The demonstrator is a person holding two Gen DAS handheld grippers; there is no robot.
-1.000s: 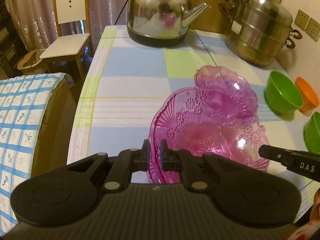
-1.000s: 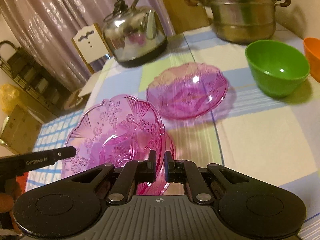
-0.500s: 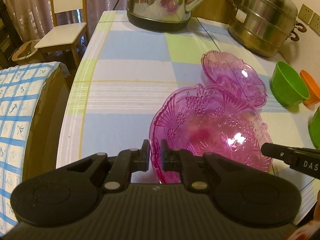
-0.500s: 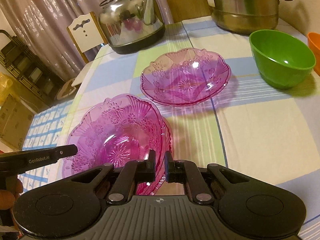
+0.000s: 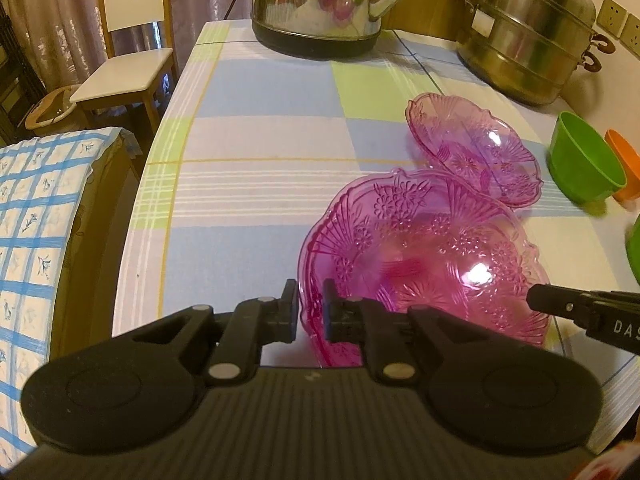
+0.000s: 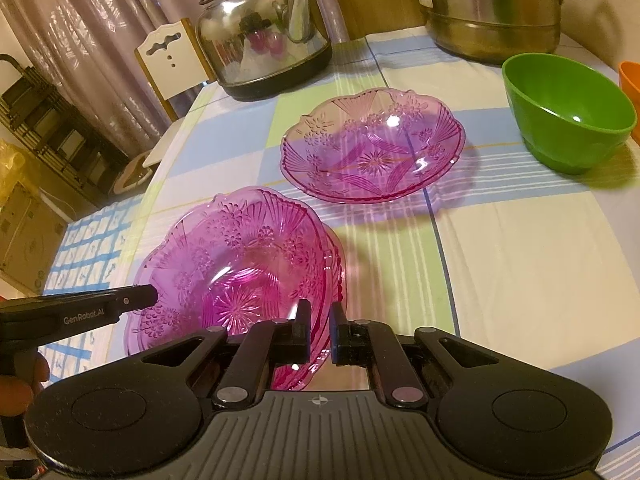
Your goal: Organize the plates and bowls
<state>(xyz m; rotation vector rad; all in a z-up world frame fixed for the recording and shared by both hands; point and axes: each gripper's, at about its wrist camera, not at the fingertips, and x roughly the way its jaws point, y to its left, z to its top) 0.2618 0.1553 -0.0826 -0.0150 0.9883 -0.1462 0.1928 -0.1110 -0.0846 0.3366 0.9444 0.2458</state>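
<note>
Two pink glass plates are stacked (image 5: 424, 256) (image 6: 236, 264) near the table's front edge. My left gripper (image 5: 311, 314) is shut on the stack's left rim. My right gripper (image 6: 320, 330) is shut on its right rim. The stack is tilted slightly, and I cannot tell whether it rests on the cloth. A third pink glass plate (image 5: 472, 148) (image 6: 374, 144) lies flat on the cloth just behind the stack. A green bowl (image 5: 582, 164) (image 6: 568, 112) and an orange bowl (image 5: 624, 164) (image 6: 630, 80) stand at the right.
A steel kettle (image 5: 320, 0) (image 6: 264, 36) and a steel steamer pot (image 5: 528, 36) (image 6: 492, 4) stand at the back of the checked tablecloth (image 5: 256, 200). Another green bowl edge (image 5: 634, 252) shows at far right. A white chair (image 5: 128, 48) stands off the table's left.
Both grippers have moved the pink stack forward and lower toward the single pink plate, which now looks nearer. Both grips are unchanged.
</note>
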